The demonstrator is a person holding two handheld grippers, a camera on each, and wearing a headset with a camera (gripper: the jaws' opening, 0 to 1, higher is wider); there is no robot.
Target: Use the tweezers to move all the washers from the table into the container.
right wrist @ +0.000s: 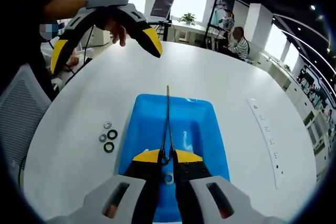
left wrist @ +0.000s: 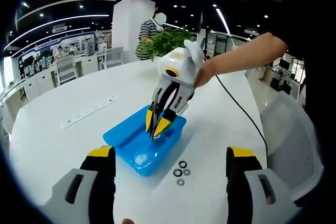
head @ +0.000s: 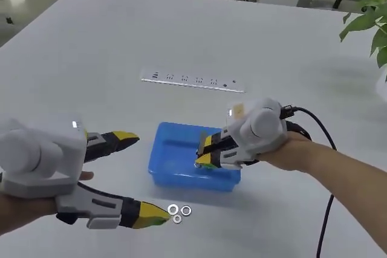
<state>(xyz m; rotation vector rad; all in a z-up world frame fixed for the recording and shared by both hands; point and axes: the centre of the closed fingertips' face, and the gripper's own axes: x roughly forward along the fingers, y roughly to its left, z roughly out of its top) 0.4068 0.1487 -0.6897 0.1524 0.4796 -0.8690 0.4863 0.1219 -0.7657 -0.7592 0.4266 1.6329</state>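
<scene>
Metal tweezers [right wrist: 168, 119] clamped between right gripper [right wrist: 168, 157] jaws.

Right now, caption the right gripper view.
Right tongs grip thin metal tweezers over blue plastic tray; small metal washers beside.

We hold the left hand-held gripper [head: 143, 176] low on our left side, pointing forward, its jaws spread wide apart. Our right forearm [head: 341, 173] reaches in from the right, and the right hand [head: 293, 149] tips the right hand-held gripper [head: 204, 159] downward, its jaws pressed nearly together on the tweezers [right wrist: 168, 114].
</scene>
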